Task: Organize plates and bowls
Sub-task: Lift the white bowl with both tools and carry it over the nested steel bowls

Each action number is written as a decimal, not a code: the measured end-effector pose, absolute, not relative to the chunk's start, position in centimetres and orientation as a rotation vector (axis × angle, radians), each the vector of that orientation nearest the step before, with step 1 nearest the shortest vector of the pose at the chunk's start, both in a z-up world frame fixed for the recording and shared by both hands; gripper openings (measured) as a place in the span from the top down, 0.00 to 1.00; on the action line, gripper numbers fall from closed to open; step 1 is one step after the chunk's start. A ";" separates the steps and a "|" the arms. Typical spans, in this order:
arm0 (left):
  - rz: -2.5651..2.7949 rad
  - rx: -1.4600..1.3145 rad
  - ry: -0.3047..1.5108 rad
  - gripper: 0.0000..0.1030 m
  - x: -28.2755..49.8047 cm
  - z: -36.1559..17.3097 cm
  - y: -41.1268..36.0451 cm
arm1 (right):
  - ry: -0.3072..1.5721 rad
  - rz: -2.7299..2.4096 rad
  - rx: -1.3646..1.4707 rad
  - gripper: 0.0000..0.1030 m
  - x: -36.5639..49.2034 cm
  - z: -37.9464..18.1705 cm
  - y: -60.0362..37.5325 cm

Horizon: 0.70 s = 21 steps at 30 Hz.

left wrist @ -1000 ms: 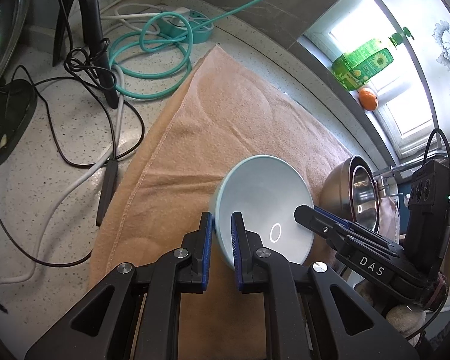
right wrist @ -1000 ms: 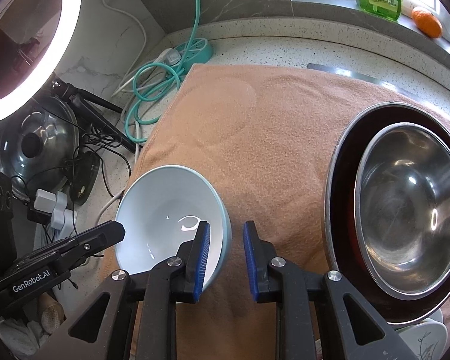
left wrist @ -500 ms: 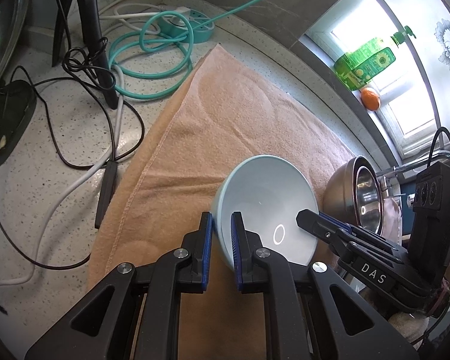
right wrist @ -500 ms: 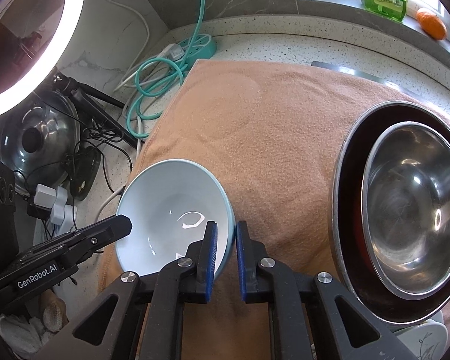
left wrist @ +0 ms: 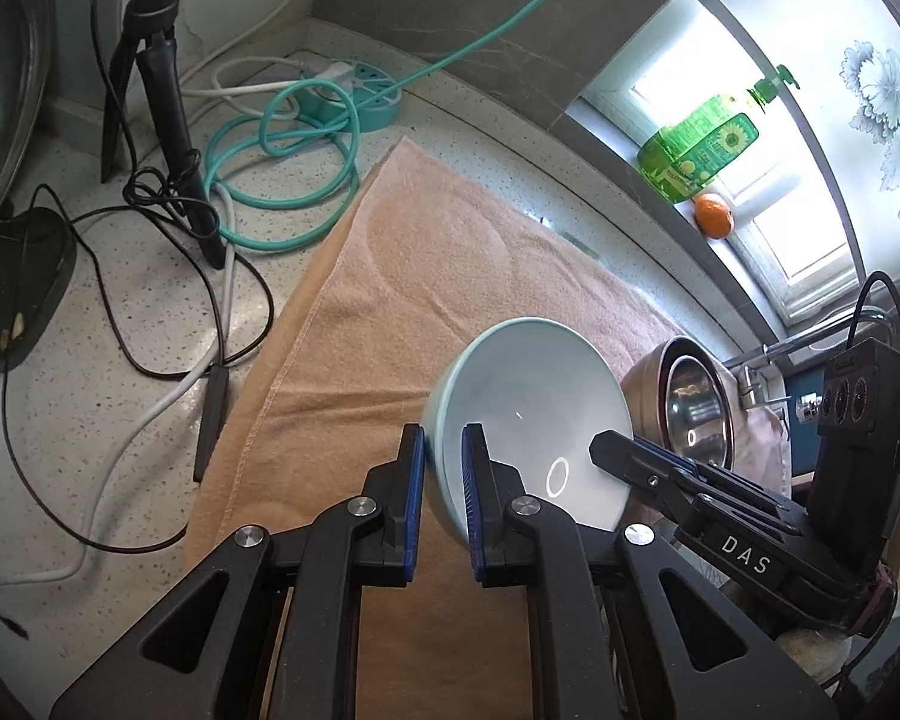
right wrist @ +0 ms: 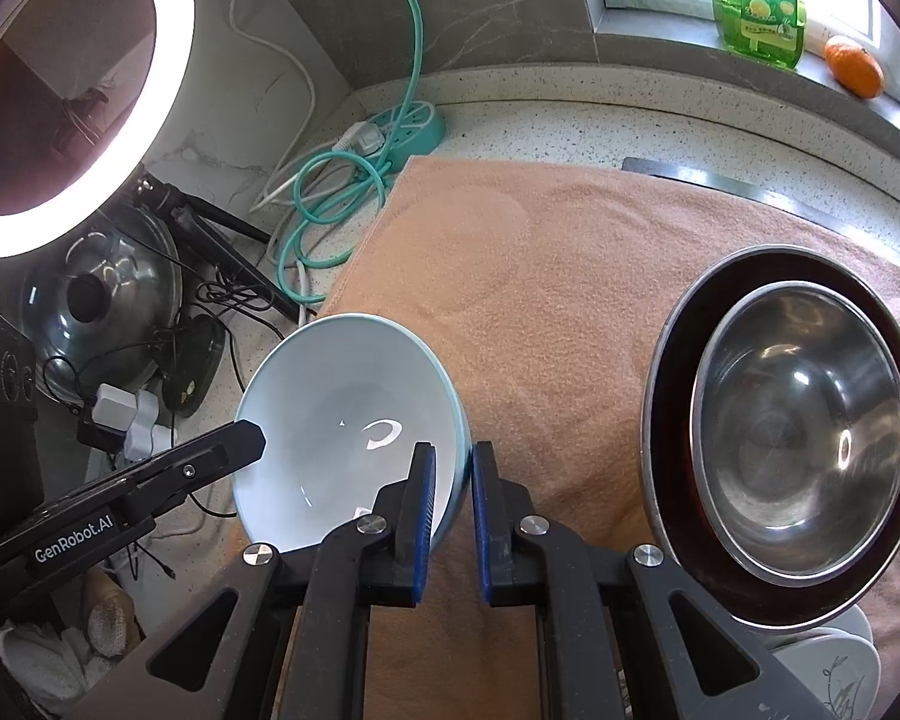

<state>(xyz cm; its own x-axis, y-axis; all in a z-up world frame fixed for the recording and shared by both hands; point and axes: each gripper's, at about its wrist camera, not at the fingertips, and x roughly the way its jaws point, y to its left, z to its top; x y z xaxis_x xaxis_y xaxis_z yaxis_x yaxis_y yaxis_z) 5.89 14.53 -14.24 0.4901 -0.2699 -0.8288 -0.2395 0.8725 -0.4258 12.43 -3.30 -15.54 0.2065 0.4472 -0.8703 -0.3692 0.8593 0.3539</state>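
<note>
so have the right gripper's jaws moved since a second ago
Yes. The right gripper has just been closing; its jaws now pinch the pale blue bowl rim, no longer straddling it over the towel.

Left tool [left wrist: 442,468] clamped shut (blue pads nearly meeting), right tool [right wrist: 453,483] just closed likewise, both angled steeply downward

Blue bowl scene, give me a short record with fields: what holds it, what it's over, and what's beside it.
held item: light blue bowl
left gripper: shut on the bowl's rim
right gripper: jaws just closed, shut on the opposite rim
underneath: peach towel on the speckled counter
beside: steel bowl nested in a dark larger bowl
windowsill: green bottle, orange
</note>
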 end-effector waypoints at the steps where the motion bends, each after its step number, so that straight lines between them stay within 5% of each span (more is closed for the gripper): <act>1: -0.025 -0.535 1.067 0.90 6.0 -13.9 14.4 | 1.232 0.569 0.078 0.89 12.4 -15.2 -3.5; 21: -0.167 -0.481 0.998 0.90 9.6 -9.9 9.0 | 1.133 0.486 0.153 0.89 14.2 -10.4 -9.8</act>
<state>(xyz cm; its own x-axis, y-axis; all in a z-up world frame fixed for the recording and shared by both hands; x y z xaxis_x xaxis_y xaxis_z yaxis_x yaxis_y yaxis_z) 9.63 8.99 -9.87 0.5393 -0.3505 -0.7657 -0.0814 0.8833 -0.4617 14.17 -9.79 -10.42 0.3327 0.4465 -0.8306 -0.2941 0.8860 0.3585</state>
